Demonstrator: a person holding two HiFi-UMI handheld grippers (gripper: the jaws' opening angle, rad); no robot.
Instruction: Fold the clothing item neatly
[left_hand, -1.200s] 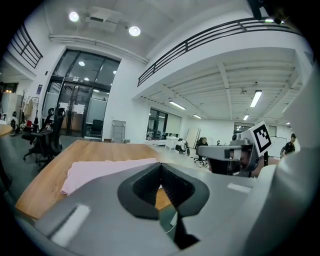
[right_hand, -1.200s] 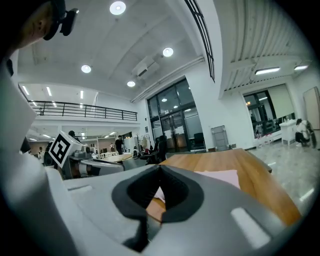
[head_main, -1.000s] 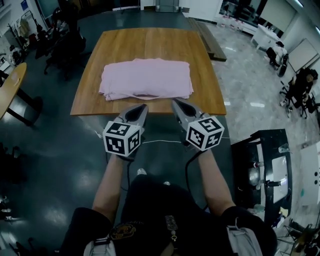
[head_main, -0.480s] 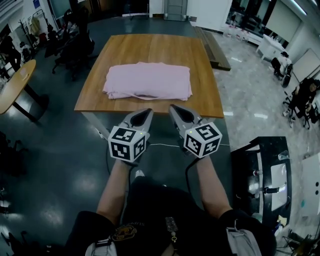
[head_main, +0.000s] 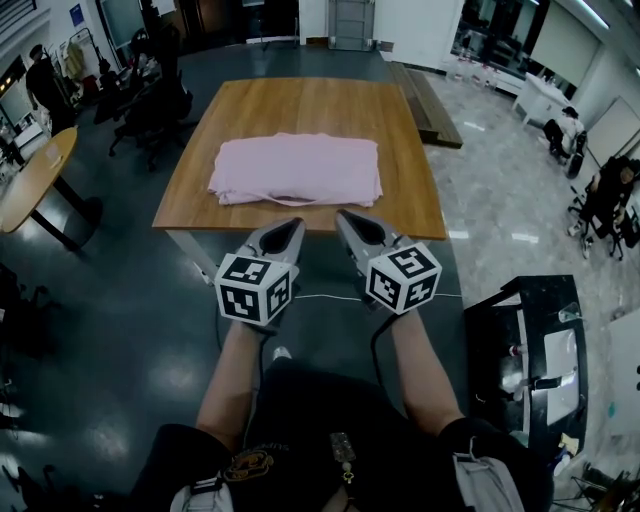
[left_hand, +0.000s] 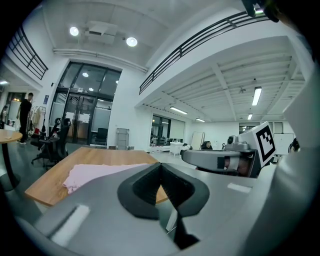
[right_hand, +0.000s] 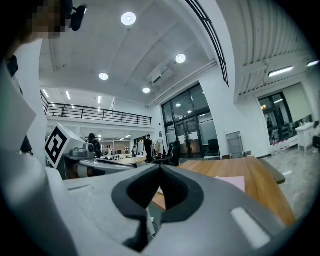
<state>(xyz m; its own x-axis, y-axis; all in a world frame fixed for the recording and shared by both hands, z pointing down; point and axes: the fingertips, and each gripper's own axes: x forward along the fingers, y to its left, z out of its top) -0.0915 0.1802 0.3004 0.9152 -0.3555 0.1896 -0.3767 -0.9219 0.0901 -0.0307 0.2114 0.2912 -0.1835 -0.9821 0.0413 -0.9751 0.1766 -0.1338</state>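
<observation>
Wooden tabletop on a dark floor carries the folded pink garment at its middle. Short of the near edge, the left gripper has its jaws closed on nothing. Just beside it, the right gripper also has its jaws together, empty.

One pink garment, one wooden table, and two grippers: the left gripper and the right gripper.

Pink garment sits half hidden behind the left gripper; past the right gripper, only its corner peeks out.
</observation>
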